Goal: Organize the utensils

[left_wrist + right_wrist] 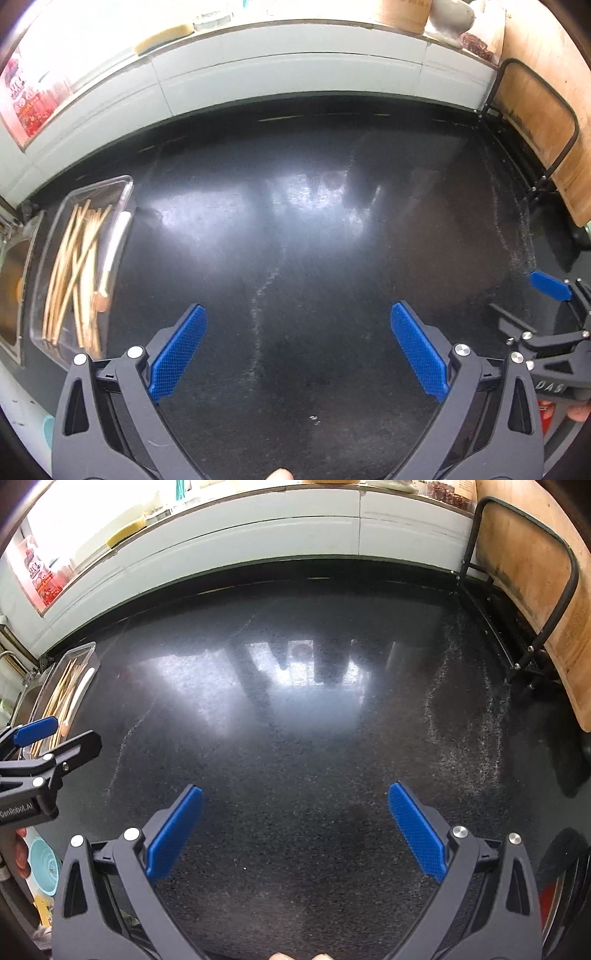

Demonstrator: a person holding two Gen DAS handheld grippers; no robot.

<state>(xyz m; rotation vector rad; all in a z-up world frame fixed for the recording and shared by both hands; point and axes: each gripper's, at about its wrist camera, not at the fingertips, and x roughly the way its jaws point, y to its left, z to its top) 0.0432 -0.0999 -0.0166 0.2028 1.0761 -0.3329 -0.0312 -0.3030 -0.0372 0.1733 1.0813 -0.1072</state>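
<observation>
Left wrist view shows the left gripper [297, 345] with its blue pads spread wide and nothing between them, hovering over a bare stretch of the dark speckled countertop [314, 229]. Right wrist view shows the right gripper [295, 825] just the same: fingers wide apart, empty, over the same counter.

All the utensils in sight lie in the clear plastic tray [125, 184] at the far left of the counter, beside the sink [11, 273]. It holds a loose, crisscrossed heap of wooden chopsticks [70, 273] and, along its right side, a spoon with a white handle [114, 243]; the wooden-looking end of it is too blurred to be sure of.

By the look of them, the chopsticks should be light, stiff and thin, apt to roll or pivot in a pinch, so a hold near the middle of one stick, across its length, seems safest. The tangle may drag neighbours along. The spoon handle looks smooth and possibly slippery; mid-handle is the likely place to take it.

Readable writing: "GenRobot.AI" on the left gripper body in the right wrist view, and "DAS" on the right gripper body in the left wrist view. The red packaging [42, 579] on the window ledge bears print too small to read
</observation>
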